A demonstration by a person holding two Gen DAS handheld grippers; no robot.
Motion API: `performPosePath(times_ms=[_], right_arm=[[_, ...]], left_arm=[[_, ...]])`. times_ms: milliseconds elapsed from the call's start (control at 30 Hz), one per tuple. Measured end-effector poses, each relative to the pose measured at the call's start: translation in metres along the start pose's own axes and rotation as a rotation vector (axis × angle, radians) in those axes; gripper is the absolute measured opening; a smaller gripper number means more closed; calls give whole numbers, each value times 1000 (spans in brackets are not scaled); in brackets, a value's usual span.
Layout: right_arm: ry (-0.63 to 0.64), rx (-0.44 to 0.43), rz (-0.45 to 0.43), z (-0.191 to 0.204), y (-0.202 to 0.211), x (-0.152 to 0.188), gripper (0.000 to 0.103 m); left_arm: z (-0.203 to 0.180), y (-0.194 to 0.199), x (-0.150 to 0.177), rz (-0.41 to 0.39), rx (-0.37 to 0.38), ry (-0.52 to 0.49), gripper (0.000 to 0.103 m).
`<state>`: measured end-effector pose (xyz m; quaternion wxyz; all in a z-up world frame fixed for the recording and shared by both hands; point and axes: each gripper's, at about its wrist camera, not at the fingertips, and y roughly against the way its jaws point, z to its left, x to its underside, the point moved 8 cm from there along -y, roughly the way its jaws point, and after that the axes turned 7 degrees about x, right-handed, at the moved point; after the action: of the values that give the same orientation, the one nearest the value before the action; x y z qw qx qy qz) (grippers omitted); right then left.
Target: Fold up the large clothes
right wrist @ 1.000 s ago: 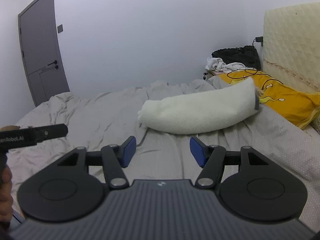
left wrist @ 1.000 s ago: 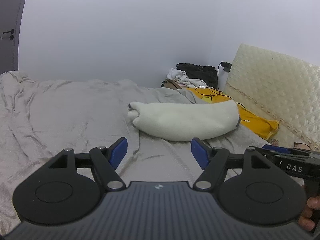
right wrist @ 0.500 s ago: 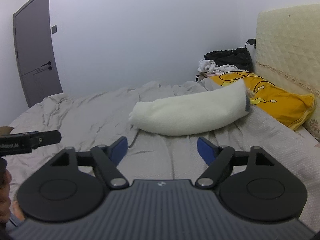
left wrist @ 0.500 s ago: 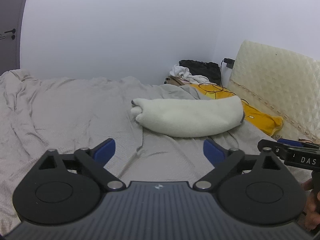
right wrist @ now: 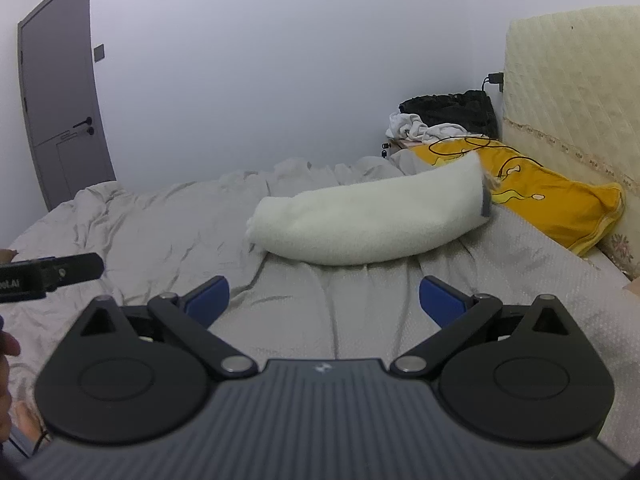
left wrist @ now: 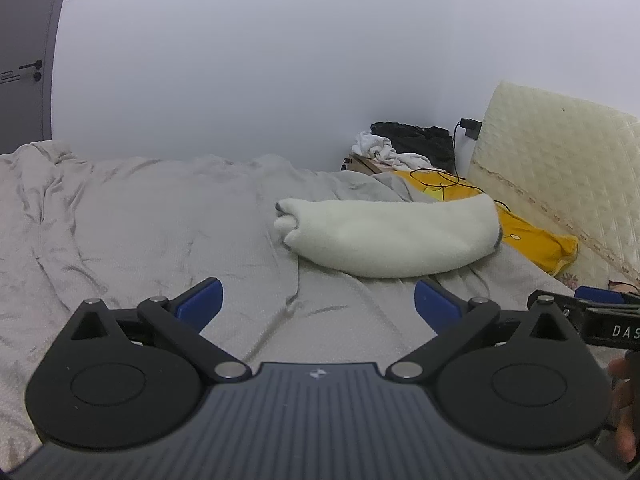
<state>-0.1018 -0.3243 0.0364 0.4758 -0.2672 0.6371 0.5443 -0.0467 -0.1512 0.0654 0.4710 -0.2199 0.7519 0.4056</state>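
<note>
White fleece garment point(left wrist: 392, 236), rolled into a long bundle, lies across the grey bedsheet point(left wrist: 140, 232) toward the head of the bed, its far end resting against a yellow pillow point(right wrist: 556, 208). It sits ahead of both tongs and apart from them, with bare sheet between.

Left tongs point(left wrist: 316, 304) stand wide, their jaws having just been opening, nothing between the blue pads point(left wrist: 200, 302); the bundle lies ahead and slightly right of their centre line. Right tongs point(right wrist: 324, 300) likewise stand wide, jaws just opened further, holding nothing; the bundle lies straight ahead of them.

Each tool shows at the edge of the other's view. White lettering on the right tool reads "DAS" point(left wrist: 624, 331), cut off by the frame. Lettering on the left tool point(right wrist: 10, 285) is only partly legible.

Beyond the pillow: a cream quilted headboard point(right wrist: 568, 88), black cable, a pile of dark and white clothes point(right wrist: 444, 116). Grey door point(right wrist: 60, 100) at the far left.
</note>
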Motion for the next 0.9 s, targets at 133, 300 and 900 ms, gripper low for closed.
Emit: performPosePath(times_ms=[133, 300, 900], right_arm=[[8, 2, -4, 0, 0, 0, 103], [7, 5, -2, 1, -1, 1, 103], [8, -5, 16, 0, -2, 4, 103]], left_arm=[[-2, 2, 1, -4, -12, -5, 103], [-5, 5, 2, -10, -24, -17, 103], [-3, 4, 2, 14, -62, -15, 103]])
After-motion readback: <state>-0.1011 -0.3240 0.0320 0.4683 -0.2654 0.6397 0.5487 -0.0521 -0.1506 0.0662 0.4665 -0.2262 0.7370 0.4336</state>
